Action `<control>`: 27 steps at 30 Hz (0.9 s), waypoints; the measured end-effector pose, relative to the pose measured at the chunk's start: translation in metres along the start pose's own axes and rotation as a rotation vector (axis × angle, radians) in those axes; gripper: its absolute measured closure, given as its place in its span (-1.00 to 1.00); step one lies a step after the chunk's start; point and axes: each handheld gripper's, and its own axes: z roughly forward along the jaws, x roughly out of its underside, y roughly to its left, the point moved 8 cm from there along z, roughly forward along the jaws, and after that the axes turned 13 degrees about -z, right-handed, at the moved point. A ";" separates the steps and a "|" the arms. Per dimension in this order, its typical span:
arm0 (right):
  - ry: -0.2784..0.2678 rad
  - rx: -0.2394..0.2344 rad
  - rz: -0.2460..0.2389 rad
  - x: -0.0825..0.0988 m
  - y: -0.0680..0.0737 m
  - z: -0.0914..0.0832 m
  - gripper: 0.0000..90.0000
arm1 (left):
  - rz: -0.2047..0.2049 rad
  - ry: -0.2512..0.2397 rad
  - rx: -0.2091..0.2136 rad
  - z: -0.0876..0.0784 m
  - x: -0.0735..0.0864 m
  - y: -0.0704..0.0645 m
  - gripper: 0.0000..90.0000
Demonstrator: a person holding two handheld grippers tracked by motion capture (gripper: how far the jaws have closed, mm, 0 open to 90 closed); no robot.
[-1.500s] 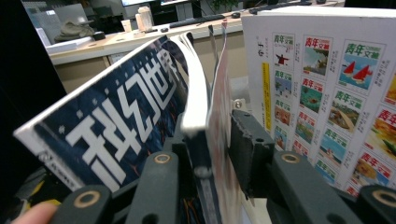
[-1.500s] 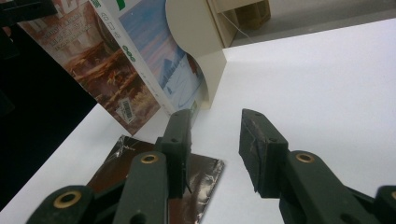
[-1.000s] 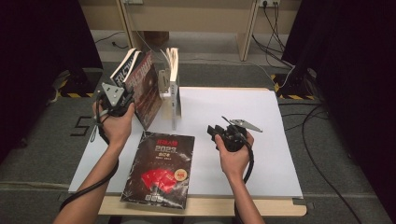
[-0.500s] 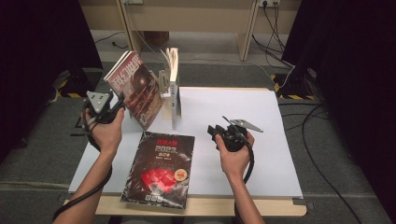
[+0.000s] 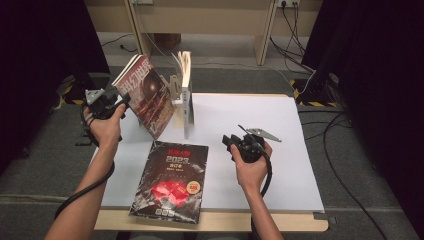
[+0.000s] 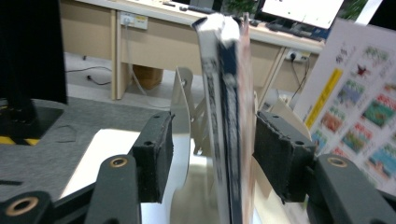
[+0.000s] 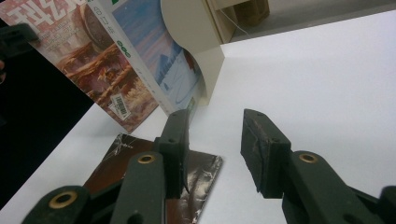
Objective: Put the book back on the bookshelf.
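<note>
A magazine with a reddish cover (image 5: 147, 95) leans to the left against a cream bookend (image 5: 176, 87) at the table's back left. My left gripper (image 5: 121, 101) is at its upper left edge. In the left gripper view the magazine's spine (image 6: 229, 130) stands between the pads (image 6: 156, 154) with a wide gap on the left, and the jaws have just been opening, so the gripper (image 6: 217, 144) is open. A second book (image 5: 186, 95) stands upright on the bookend's other side. My right gripper (image 5: 230, 141) rests open on the white table top, with nothing between its fingers (image 7: 261, 149).
A dark magazine with a red picture (image 5: 172, 180) lies flat at the table's front edge (image 5: 210, 222), its corner just under the right gripper (image 7: 215, 140). The white table top (image 5: 260, 120) stretches to the right. Cables and desk legs are on the floor behind.
My left hand has moved left, its jaws have opened around the magazine, and the magazine has tipped further to the left. The right hand has stayed still.
</note>
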 end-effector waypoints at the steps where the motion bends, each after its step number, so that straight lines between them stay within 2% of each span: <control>1: 0.002 0.000 0.003 0.000 0.000 0.000 0.38 | -0.009 0.008 0.004 0.004 -0.001 0.000 0.05; 5: 0.002 0.002 0.002 -0.001 -0.001 -0.001 0.38 | -0.043 0.046 0.033 0.020 -0.003 -0.004 0.19; 8: 0.005 0.004 0.000 -0.001 -0.001 -0.001 0.38 | -0.058 0.056 0.055 0.025 -0.004 -0.012 0.37; 10: 0.003 0.006 0.003 -0.001 -0.002 -0.002 0.38 | -0.025 0.062 0.056 0.024 -0.004 -0.021 0.45; 12: 0.000 0.005 -0.001 -0.002 -0.003 -0.003 0.38 | 0.006 0.067 0.103 0.021 0.000 -0.035 0.54; 13: -0.002 0.007 -0.002 -0.003 -0.004 -0.003 0.38 | 0.020 0.064 0.114 0.021 0.002 -0.039 0.55; 15: -0.003 0.007 0.004 -0.004 -0.003 -0.003 0.38 | 0.050 0.058 0.105 0.021 0.004 -0.043 0.54; 19: -0.005 0.009 -0.005 -0.005 -0.004 -0.005 0.38 | 0.071 0.067 0.083 0.025 0.006 -0.047 0.52; 21: -0.004 0.010 0.006 -0.005 -0.005 -0.006 0.38 | 0.065 0.081 0.095 0.025 0.006 -0.050 0.54; 24: -0.002 0.011 0.001 -0.005 -0.007 -0.006 0.37 | 0.081 0.088 0.105 0.025 0.007 -0.054 0.55; 25: -0.005 0.013 0.002 -0.005 -0.007 -0.006 0.37 | 0.068 0.096 0.121 0.025 0.008 -0.056 0.56; 27: -0.005 0.011 0.001 -0.006 -0.007 -0.005 0.38 | 0.099 0.101 0.121 0.025 0.009 -0.059 0.56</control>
